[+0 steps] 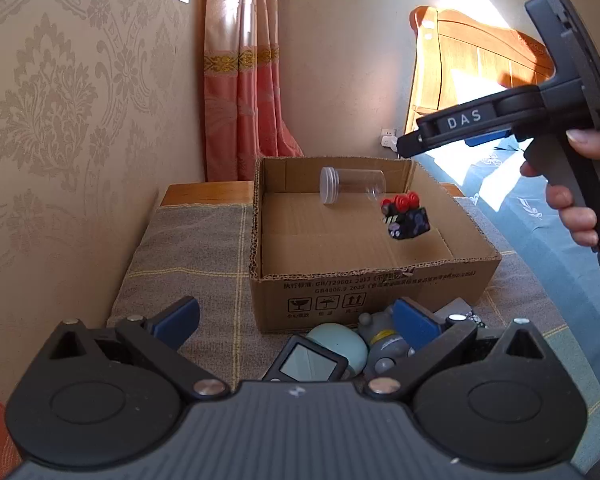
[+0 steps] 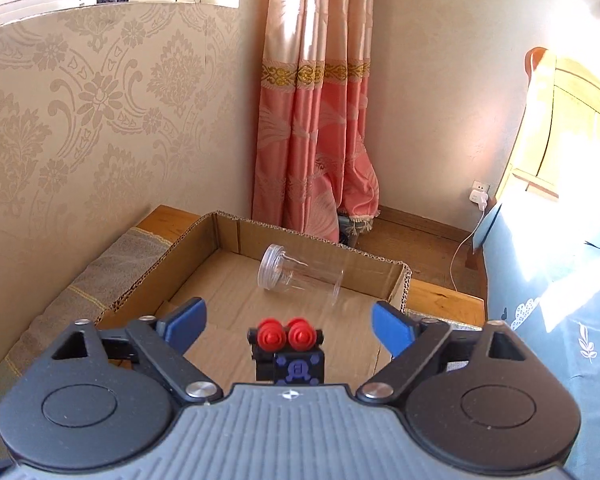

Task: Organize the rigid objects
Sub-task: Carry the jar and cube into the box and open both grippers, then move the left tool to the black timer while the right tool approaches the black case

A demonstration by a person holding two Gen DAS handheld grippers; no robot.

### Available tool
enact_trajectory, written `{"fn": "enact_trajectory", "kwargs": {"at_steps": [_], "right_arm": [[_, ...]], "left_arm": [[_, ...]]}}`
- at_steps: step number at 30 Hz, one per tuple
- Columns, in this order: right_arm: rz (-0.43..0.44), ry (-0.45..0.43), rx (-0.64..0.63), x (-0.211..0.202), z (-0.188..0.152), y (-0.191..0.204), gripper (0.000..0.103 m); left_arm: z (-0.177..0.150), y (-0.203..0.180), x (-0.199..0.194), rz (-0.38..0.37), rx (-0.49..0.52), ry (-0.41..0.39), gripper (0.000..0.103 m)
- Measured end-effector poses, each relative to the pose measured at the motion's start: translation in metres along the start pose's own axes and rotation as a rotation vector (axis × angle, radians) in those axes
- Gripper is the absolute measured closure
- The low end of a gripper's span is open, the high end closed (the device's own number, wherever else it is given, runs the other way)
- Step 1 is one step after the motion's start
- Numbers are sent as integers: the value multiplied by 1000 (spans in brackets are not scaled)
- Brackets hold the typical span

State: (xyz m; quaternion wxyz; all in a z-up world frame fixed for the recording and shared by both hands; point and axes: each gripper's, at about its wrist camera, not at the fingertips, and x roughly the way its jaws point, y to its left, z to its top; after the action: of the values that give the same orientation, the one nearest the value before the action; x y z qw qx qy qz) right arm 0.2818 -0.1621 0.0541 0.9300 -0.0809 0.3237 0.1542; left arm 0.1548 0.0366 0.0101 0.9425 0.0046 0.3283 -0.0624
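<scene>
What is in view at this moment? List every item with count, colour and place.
cardboard box: 1, brown, open-topped, on the grey checked cloth
clear jar: 1, transparent, on its side at the back of the box
toy block: 1, black with two red knobs, over the right side of the box; whether it rests on the floor is unclear
small items: several, pale blue and grey, one with a screen, in front of the box
curtain: 1, pink, corner
left gripper: open
right gripper: open, above the box
</scene>
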Motion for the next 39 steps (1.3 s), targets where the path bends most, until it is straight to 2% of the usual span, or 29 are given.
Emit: {"fn": "enact_trajectory", "kwargs": {"at_steps": [4,13,25,33,39], "right_arm": [[10,-34,-2,-18,-5,2,0],[-8,-22,21,-52,-43,9,0],[-57,69,49,-94,-155,20,0],[-62,141,2,-93,-212,30,0],[-50,179,60,-81,-228,25,0]], "left_arm": [[-7,2,-2,-4,-2,14,1],[-21,-3,-6,-17,33,54,1],[-52,-1,-13,-76,23,90,1],[-85,6,-3,-33,15,165,1],[-88,14,2,-11,-9,164,1]]}}
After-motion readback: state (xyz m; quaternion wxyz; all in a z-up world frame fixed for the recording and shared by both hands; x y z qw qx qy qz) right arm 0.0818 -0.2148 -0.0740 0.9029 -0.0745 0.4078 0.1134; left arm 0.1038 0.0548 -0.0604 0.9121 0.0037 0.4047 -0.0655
